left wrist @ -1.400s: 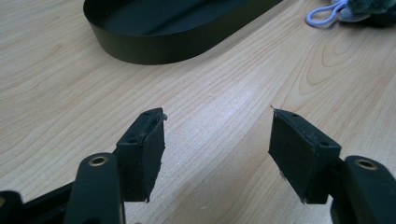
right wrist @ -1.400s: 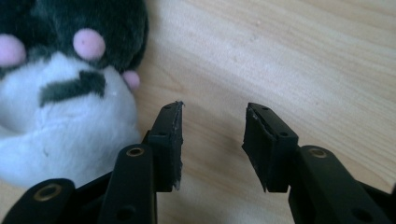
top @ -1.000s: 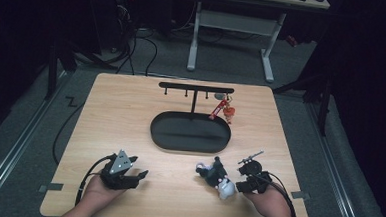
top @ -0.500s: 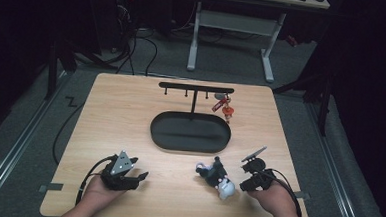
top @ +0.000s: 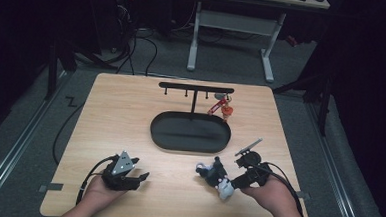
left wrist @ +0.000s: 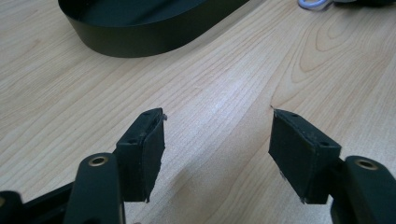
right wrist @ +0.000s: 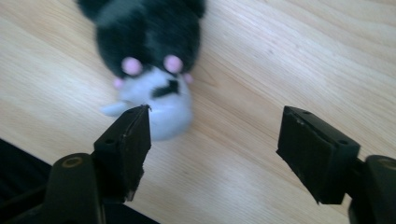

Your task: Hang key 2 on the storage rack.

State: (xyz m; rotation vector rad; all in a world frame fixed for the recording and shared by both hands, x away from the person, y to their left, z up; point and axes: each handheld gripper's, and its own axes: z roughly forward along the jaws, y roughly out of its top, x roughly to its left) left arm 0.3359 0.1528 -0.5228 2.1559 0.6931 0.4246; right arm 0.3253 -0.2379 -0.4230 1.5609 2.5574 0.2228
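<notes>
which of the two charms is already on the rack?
The small red-orange charm, hanging from the black T-shaped rack's right end. The black-and-white plush charm lies on the wooden table by the right tongs.

Occluded and unresolved items

Black-and-white plush toy (right wrist: 149,60) – blurred, its top cropped by the right gripper view's edge; small red charm (top: 224,110) on the black T-shaped rack (top: 196,88) – too small to identify.
</notes>
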